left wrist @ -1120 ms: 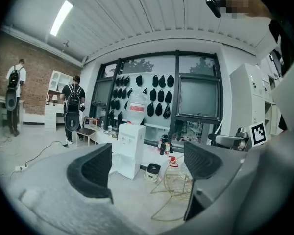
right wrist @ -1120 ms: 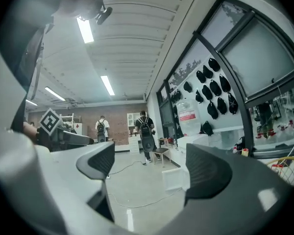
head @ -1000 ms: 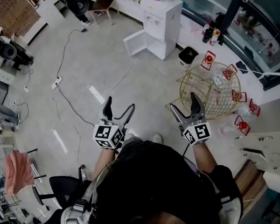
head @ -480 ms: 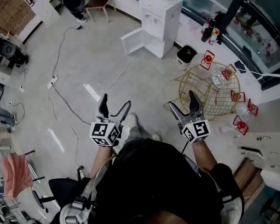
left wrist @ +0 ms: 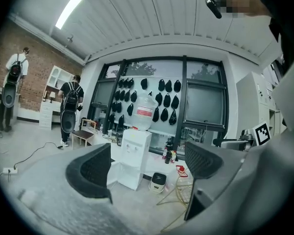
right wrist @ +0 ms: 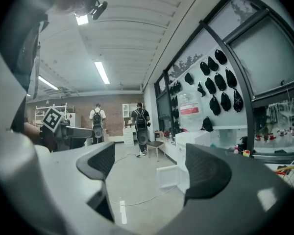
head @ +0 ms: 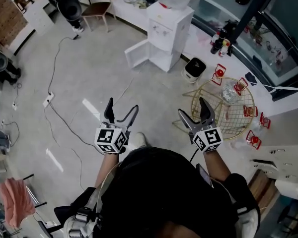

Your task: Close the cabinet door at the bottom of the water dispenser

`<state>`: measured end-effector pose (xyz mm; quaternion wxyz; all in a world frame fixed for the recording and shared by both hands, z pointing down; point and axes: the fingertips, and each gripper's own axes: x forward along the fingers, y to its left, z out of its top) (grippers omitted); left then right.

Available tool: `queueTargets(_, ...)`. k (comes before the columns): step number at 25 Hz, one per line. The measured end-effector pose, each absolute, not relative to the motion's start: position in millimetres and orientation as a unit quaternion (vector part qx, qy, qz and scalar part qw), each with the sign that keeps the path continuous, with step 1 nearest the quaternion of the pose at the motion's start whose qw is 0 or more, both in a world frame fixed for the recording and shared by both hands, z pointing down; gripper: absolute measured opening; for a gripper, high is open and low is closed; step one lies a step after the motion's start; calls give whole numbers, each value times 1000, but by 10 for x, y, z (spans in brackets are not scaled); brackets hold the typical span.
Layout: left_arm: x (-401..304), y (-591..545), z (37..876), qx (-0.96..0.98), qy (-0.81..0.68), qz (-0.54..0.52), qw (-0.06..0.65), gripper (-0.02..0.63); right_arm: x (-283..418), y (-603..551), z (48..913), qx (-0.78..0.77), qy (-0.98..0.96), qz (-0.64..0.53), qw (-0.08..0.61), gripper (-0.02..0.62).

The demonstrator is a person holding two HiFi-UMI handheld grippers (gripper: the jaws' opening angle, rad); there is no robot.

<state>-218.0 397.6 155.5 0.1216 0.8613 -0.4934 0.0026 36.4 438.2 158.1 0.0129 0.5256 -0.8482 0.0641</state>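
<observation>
Both arms reach forward, toward twelve o'clock. The left gripper (head: pixel 120 114) and right gripper (head: pixel 195 112) are wide open, holding nothing.

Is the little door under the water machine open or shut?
Open: the cabinet door sticks out sideways from the water dispenser at its bottom.

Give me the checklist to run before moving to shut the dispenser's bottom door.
1. Cabinet door shut: not ok, it stands open.
2. Left tool empty, jaws apart: ok.
3. Right tool empty, jaws apart: ok.
4. Door within reach: not ok, the water dispenser is across the floor.
5. Path free: not ok, a cable lies on the floor ahead.
</observation>
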Motion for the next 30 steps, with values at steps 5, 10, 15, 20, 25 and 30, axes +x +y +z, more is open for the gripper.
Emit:
queueTargets(5,-2606,3578,1540,858,-498,-1,125,468,-39,4017,1593,516,-855,52,28,428)
queueTargets(10,-2832,3235,1587,869,-479,12,123,468,-223,3674,1650,538,-841,63,23,428)
queueTargets(15,-3061,3022,1638,875,-468,22,123,468,-460,3433,1729,544,-836,73,29,428)
queueTargets(20,-3274,2828,1765,867,-476,26,143,468,-628,3246,1730,538,-839,74,39,428)
queueTargets(25,-3229,2642,1769,869,-473,23,144,468,-583,3022,1802,539,-837,79,47,428)
queueTargets(30,-3225,2439,1776,863,-485,23,142,468,-568,2596,1868,532,-843,66,49,428)
